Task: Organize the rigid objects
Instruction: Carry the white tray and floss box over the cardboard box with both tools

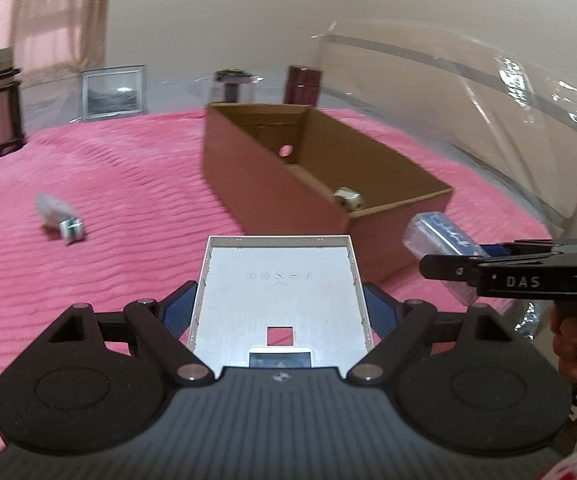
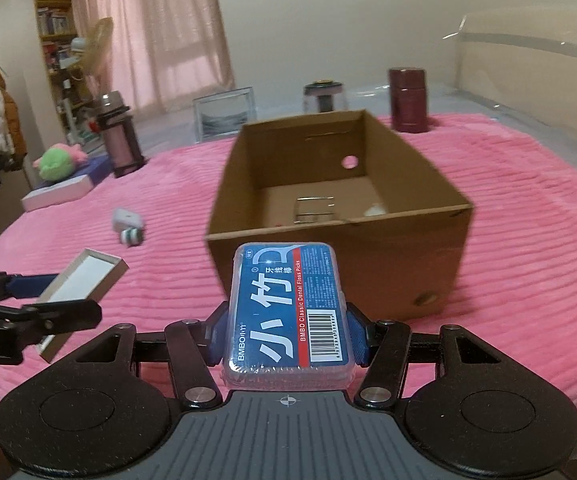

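Blue dental floss pick case clamped between the pads of the right hand-held gripper, held just short of the open cardboard box on the pink bed cover. Left hand-held gripper grips a shallow white tray by its sides, near the box's front corner. A small white packet lies on the cover, well left of the box.

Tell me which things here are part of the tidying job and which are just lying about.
Job: tray in left gripper; floss box in right gripper; carton; small packet on the blanket.
Lying about: flasks, picture frame, plush toy.
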Available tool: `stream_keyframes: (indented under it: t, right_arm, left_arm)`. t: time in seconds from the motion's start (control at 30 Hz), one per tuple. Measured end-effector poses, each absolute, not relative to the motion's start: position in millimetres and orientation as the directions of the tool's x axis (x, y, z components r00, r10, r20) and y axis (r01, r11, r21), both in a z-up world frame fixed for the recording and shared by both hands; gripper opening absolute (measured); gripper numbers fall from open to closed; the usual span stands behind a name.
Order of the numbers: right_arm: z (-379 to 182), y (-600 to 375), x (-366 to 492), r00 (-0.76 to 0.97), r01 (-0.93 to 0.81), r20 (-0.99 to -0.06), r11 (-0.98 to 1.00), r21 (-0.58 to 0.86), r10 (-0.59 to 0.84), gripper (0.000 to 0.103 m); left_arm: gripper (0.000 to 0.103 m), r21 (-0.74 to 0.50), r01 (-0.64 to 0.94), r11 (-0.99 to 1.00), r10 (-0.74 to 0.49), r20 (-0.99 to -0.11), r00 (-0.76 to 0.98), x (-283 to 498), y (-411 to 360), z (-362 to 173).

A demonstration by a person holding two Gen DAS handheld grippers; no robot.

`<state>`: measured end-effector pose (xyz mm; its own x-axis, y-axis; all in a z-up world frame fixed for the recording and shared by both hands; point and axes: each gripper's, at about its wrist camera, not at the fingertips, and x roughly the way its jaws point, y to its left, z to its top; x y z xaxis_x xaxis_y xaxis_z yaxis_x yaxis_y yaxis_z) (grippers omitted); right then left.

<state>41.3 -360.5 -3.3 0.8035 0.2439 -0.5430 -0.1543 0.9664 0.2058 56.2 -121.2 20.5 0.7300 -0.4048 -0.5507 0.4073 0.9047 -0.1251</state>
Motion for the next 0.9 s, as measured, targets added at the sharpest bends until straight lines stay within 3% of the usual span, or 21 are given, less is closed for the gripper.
stream_keyframes:
  t: [0.47,0.8,0.9]
  right_arm:
    - [11.0,-397.0,36.3,0.827,-0.116,-0.532,0.981,0.153,0.18,0.054]
    - [45.0,-414.2,56.0,0.841,-0.156,-0.489,0.969,0.194,0.233,0.054]
    - [56.0,-416.5,72.8,0.843,-0.182,-0.479,0.968,0.176,0.245,0.054]
  left_arm:
    - [0.083,-0.12,0.523,0.844,-0.501,-0.522,0.69,71.6,-159.4,46.4]
    - [0.083,-0.123,0.588,0.799,-0.562,-0.499,0.659,113.2,-176.2,74.3]
    - [0.083,-0.074,0.615,0.785,-0.562,-0.503,0.657,134.4,-184.6,84.9]
